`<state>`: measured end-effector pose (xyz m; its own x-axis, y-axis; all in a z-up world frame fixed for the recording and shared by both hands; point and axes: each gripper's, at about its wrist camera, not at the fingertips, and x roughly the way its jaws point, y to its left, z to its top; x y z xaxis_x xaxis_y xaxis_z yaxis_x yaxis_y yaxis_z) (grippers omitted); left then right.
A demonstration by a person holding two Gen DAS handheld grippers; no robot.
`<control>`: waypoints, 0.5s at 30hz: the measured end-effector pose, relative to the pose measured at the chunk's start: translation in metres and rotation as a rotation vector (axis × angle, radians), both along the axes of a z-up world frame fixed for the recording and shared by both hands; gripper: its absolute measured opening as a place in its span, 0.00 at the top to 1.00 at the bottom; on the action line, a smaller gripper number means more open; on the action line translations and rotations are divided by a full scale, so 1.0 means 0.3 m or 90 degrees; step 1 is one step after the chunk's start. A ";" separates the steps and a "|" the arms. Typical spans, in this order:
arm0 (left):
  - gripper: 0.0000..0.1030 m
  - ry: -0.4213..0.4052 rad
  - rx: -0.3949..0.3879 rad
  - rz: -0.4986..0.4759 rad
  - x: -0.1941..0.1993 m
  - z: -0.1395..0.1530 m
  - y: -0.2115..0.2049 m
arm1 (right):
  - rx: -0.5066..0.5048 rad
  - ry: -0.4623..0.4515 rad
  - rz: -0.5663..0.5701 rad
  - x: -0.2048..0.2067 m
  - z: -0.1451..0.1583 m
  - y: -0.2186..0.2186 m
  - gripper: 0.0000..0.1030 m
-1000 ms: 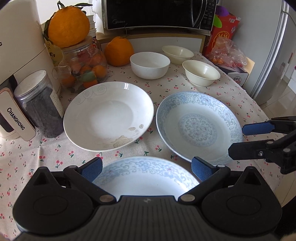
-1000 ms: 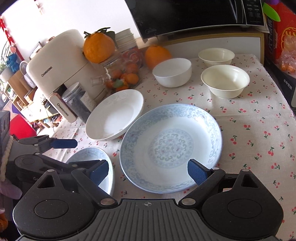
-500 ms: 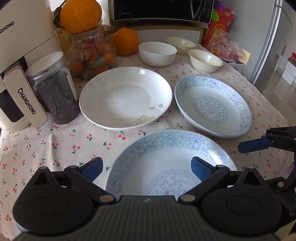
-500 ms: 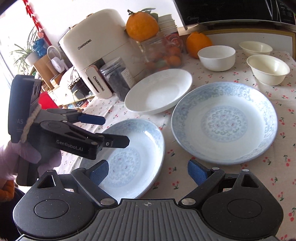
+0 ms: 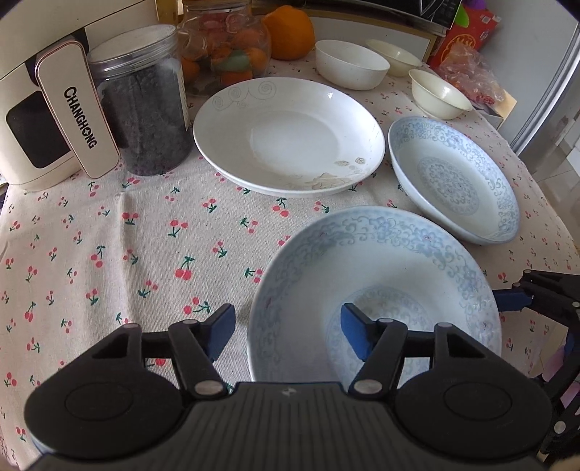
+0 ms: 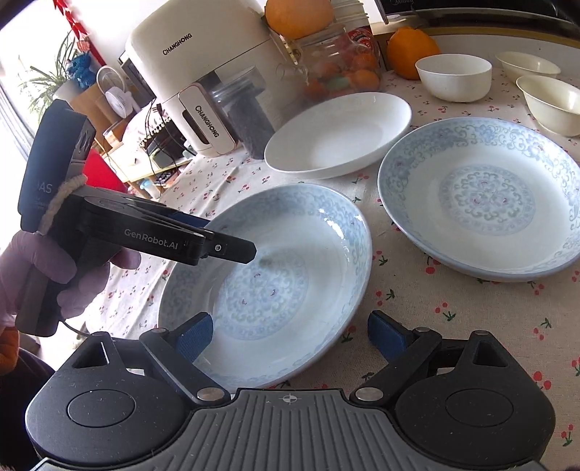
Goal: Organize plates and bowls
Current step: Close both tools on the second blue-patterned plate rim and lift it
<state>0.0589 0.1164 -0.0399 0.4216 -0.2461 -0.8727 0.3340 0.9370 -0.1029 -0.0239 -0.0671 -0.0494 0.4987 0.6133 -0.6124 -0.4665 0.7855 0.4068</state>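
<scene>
Three plates lie on the cherry-print cloth: a near blue-patterned plate [image 5: 377, 290] [image 6: 268, 286], a second blue-patterned plate [image 5: 456, 181] [image 6: 482, 199] and a white plate [image 5: 290, 134] [image 6: 337, 134]. Three bowls stand at the back: a white one [image 5: 349, 63] [image 6: 453, 76] and two cream ones [image 5: 440, 94] [image 6: 551, 103]. My left gripper [image 5: 288, 335] is open, its jaws straddling the near plate's left rim. My right gripper [image 6: 290, 337] is open over that plate's right front rim.
A cream Changhong appliance [image 5: 43, 108] [image 6: 203, 72], a dark-filled jar [image 5: 145, 105], a glass jar of fruit [image 5: 228, 47] and an orange [image 5: 288, 30] stand at the back left. The table edge runs along the right; a red packet [image 5: 464, 40] sits back right.
Both grippers have closed in on the near blue plate. The left one shifted left so its jaws straddle the plate's rim; the right one came nearer over the plate's other side.
</scene>
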 end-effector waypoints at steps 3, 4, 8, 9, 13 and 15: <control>0.53 0.015 -0.015 0.005 0.002 -0.004 0.013 | -0.002 -0.001 -0.002 0.002 -0.001 0.008 0.09; 0.54 0.019 -0.022 0.008 0.003 -0.005 0.019 | -0.004 -0.001 -0.003 0.001 0.000 0.008 0.09; 0.62 0.030 -0.035 0.016 0.000 -0.004 0.037 | -0.011 -0.002 -0.005 0.001 0.001 0.011 0.10; 0.62 0.033 -0.037 0.019 0.000 -0.003 0.038 | -0.012 -0.002 -0.006 0.003 0.002 0.012 0.10; 0.67 0.033 -0.033 0.026 -0.006 0.001 0.046 | -0.027 -0.007 -0.012 0.001 0.004 0.015 0.19; 0.70 0.031 -0.032 0.030 -0.009 0.004 0.048 | -0.034 -0.008 -0.016 0.004 0.005 0.014 0.33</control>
<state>0.0562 0.1308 -0.0387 0.3909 -0.2707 -0.8797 0.2826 0.9449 -0.1652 -0.0228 -0.0628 -0.0480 0.5222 0.5673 -0.6368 -0.4510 0.8174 0.3584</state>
